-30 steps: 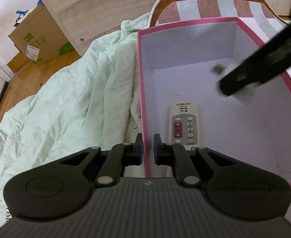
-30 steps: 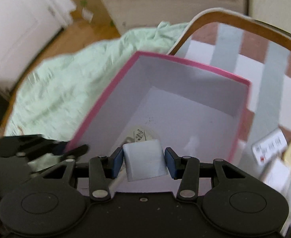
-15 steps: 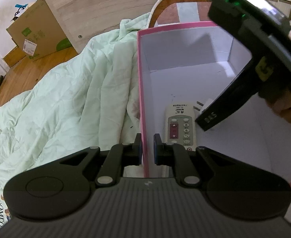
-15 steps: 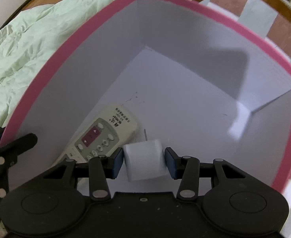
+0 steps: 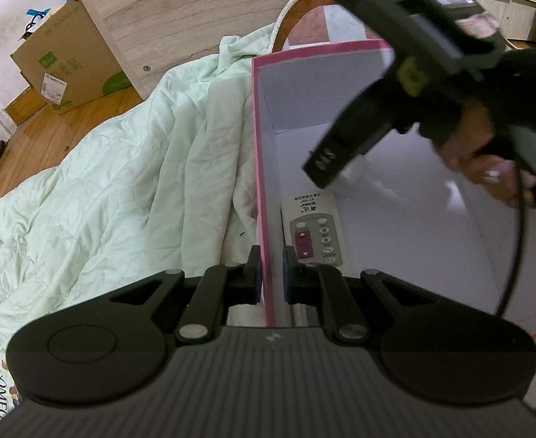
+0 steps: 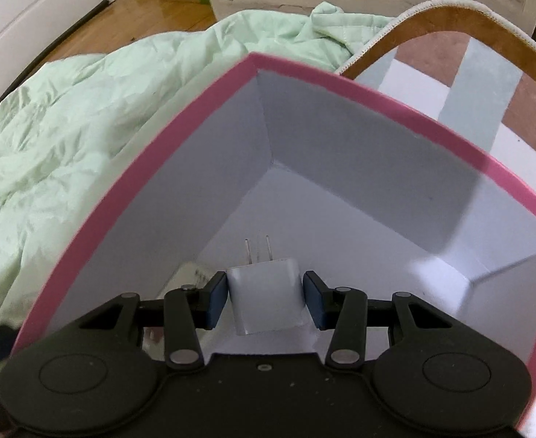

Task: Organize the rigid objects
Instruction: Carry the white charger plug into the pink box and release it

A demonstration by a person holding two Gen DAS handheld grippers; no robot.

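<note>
A pink-rimmed box with a pale inside (image 5: 259,138) (image 6: 158,189) sits on the bed. My left gripper (image 5: 270,277) is shut on the box's left wall, one finger on each side. A white remote control (image 5: 313,233) lies on the box floor near that wall. My right gripper (image 6: 264,301) is down inside the box and holds a white plug adapter (image 6: 266,301) with two metal prongs pointing forward. The pads look to stand slightly off its sides. The right gripper's body also shows in the left wrist view (image 5: 377,109).
A mint green quilt (image 5: 122,189) lies left of the box. A striped rug with a brown edge (image 6: 450,51) lies behind it. A wooden panel (image 5: 180,11) and a cardboard box (image 5: 67,58) stand at the back left on a wood floor.
My right gripper has gone down into the box with the adapter and turned toward the far corner. The adapter's prongs now show. My left gripper has kept its hold on the wall.
</note>
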